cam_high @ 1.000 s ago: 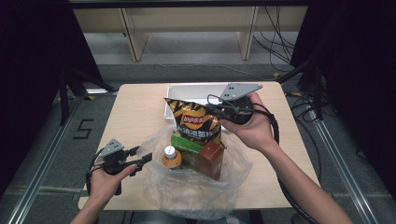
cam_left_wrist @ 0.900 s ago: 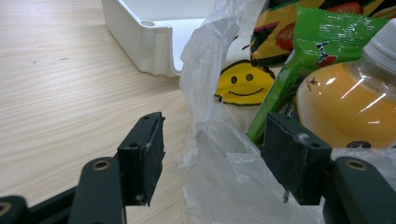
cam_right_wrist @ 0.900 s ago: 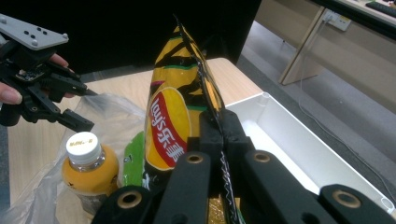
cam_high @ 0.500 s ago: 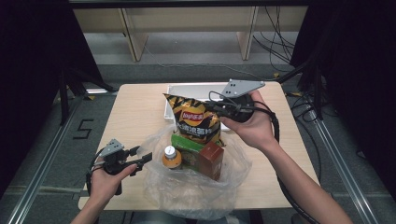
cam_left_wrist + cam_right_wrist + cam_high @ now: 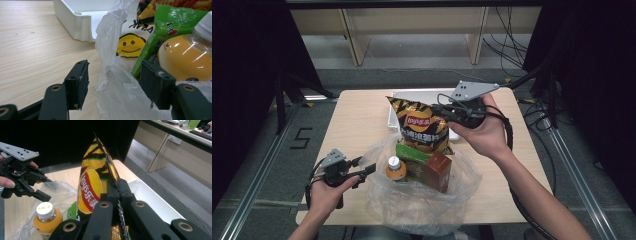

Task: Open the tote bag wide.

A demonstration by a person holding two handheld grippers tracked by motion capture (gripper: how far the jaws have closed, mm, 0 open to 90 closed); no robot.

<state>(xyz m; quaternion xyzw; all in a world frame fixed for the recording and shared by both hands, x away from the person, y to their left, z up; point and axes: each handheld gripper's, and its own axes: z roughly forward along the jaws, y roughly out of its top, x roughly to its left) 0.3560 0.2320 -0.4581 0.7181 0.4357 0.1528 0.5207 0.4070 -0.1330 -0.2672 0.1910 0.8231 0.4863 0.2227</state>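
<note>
A black and yellow chip bag (image 5: 424, 127) hangs upright over an open clear plastic bag (image 5: 422, 205). My right gripper (image 5: 439, 112) is shut on the chip bag's crimped side edge (image 5: 93, 187). Inside the plastic bag are an orange juice bottle (image 5: 395, 169), a green packet (image 5: 412, 152) and a brown-red box (image 5: 437, 172). My left gripper (image 5: 369, 167) sits at the bag's left rim. Its jaws stand apart with the plastic film (image 5: 110, 50) loose between them. The bottle (image 5: 185, 57) is just behind the right jaw.
A white tray (image 5: 412, 95) lies on the wooden table behind the bags, close to the chip bag. A yellow smiley print (image 5: 130, 45) shows on the plastic. Bare tabletop (image 5: 357, 125) extends to the left of the bags. Cables trail at the right.
The right hand has shifted the chip bag slightly up and to the right. The left gripper has stayed at the bag's rim.
</note>
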